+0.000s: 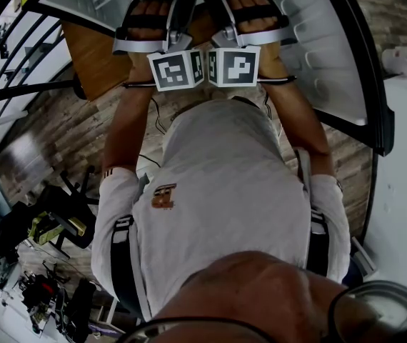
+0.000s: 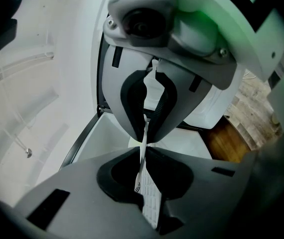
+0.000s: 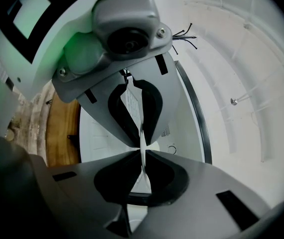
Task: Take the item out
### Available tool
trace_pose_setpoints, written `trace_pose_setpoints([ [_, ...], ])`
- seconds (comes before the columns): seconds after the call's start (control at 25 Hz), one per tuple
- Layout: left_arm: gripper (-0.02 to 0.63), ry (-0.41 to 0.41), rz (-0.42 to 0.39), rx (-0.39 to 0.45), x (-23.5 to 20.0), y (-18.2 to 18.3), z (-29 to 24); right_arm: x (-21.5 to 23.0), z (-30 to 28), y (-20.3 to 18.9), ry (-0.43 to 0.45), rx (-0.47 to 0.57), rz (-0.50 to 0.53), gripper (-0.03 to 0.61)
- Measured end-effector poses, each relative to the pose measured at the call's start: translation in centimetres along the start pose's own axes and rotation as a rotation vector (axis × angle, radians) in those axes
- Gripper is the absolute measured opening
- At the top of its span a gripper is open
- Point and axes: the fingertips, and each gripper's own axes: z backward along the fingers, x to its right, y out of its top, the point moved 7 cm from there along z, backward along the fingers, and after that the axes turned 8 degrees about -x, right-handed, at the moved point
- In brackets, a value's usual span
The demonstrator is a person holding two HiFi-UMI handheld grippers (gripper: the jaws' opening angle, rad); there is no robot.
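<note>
While the person stands bent over a big white curved shell (image 1: 318, 41) with a dark rim (image 1: 376, 113), a brown wooden bench (image 1: 96, 63) shows beside it and plank flooring (image 1: 61, 134) runs beneath. Both hands are held out close together over the shell, the two marker cubes (image 1: 178, 70) almost touching. The left tongs (image 2: 144, 142) are closed down to a sliver on a thin white sheet (image 2: 149, 200) seen edge-on, with fine print or a grid on its face. The right tongs (image 3: 142, 147) are pinched shut the same way on a thin white edge. The item is up in the tongs, resting on nothing that I can see. My worry is the grip: each pinch takes only a narrow strip, so the sheet could slide free if either hand eases. If the hands drift apart or twist against each other, it could buckle or tear. It might also snag on the dark rim on the way out. From above, hands and cubes cover the tips and the sheet entirely. I cannot tell its full outline, whether both tongs hold one piece, or whether its lower end has cleared the shell.
</note>
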Motion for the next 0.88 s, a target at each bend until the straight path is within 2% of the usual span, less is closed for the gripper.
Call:
trace_pose_setpoints([
  [0.2,0.051,0.002,0.004,0.006,-0.02,0.51,0.26,-0.06,0.56,-0.11,0.021,0.007,-0.024,0.046],
  [0.88,0.051,-0.003,0.017,0.014,-0.28,1.03,0.45,0.37,0.9,-0.71,0.003,-0.009,-0.012,0.045],
])
